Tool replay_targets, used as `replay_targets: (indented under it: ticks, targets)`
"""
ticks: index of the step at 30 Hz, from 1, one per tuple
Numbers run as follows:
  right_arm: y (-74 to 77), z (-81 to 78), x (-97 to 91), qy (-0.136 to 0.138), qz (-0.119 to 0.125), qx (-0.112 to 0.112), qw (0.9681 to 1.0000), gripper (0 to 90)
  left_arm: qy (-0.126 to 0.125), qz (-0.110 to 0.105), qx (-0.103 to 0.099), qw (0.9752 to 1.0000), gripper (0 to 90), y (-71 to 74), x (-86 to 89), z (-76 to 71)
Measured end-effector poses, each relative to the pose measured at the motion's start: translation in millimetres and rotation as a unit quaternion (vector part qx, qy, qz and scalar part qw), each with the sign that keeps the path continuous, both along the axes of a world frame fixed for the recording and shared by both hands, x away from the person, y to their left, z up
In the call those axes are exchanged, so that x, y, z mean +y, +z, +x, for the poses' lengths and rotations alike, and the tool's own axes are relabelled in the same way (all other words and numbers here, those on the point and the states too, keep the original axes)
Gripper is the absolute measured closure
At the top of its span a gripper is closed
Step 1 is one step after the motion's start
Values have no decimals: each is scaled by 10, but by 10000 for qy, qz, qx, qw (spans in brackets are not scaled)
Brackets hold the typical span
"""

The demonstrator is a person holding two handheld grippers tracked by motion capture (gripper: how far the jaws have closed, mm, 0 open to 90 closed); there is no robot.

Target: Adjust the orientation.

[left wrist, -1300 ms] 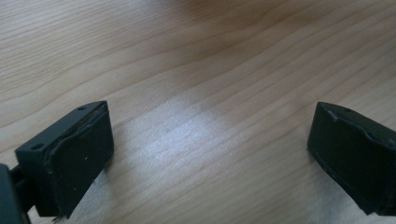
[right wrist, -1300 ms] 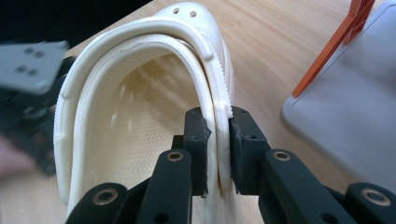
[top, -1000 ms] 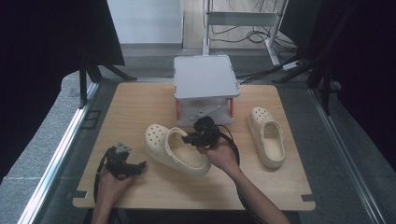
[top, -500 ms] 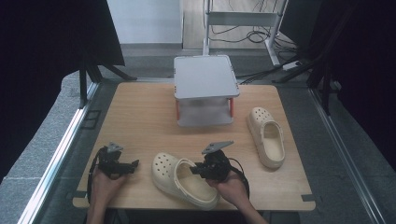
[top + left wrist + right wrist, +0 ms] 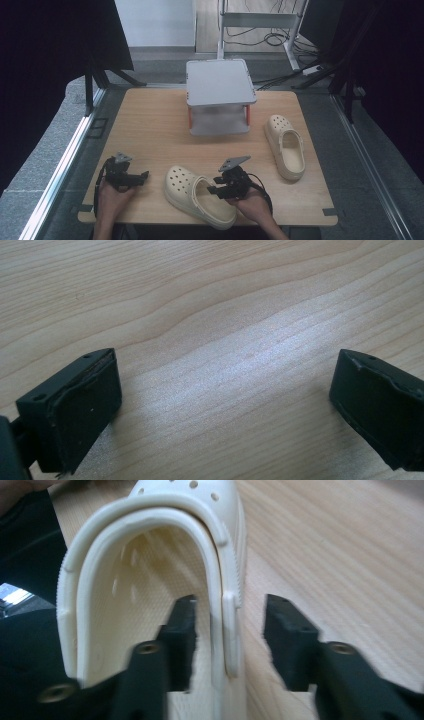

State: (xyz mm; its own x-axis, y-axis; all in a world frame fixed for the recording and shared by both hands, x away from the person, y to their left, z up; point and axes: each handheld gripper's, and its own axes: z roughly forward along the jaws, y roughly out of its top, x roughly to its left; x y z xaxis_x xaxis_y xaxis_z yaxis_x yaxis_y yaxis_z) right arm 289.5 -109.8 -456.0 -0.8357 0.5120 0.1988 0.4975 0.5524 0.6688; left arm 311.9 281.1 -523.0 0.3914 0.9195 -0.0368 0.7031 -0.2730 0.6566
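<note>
I can read no text, label, brand, number or sign anywhere here. The pale wooden tabletop (image 5: 150, 125) is bare grain, the cream perforated foam clog (image 5: 200, 195) by my right hand carries no mark that I can make out, and the grey flat-topped stand with orange legs (image 5: 219, 82) has a blank top.

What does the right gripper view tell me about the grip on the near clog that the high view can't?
Right gripper view: the jaws straddle the near clog's side wall and strap, one inside, one outside, a gap showing at the outer jaw.

High view: the second clog lying right of the grey stand, and the left hand-held gripper apart from both clogs.

Both: the right hand-held gripper at the near clog on the wooden table.
</note>
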Motion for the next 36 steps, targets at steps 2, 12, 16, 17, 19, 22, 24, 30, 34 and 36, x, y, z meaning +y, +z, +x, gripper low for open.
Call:
replay_targets:
  ticks: [2,12,16,17,19,22,24,30,34,36]
  targets:
    - [61,17,-49,84,32,5,10000,422,1,-2,-1,10000,3,0,0,0]
    - [283,184,-416,-363,-120,-274,9989,244,-6,13,0,10000,3,0,1,0]
    - [309,288,-588,-723,-215,-328,9966,179,-8,10,4,10000,3,1,1,0]
    - [313,310,-629,-792,-234,-333,9960,179,-8,11,4,10000,3,1,1,0]
    - [319,350,-707,-911,-256,-354,9949,178,-7,10,4,10000,3,1,1,0]
    - [337,397,-814,-1106,-317,-394,9926,173,-5,14,0,10000,3,0,0,-1]
    - [357,431,-896,-1256,-323,-402,9907,171,-7,11,3,10000,3,1,1,0]
    - [397,523,-1115,-1612,-389,-365,9855,139,-5,15,-1,10000,3,0,0,0]
    - [410,568,-1264,-1823,-460,-338,9816,133,-7,10,4,10000,3,1,1,0]
    - [415,593,-1344,-1959,-511,-353,9787,136,-7,11,3,10000,3,1,1,0]
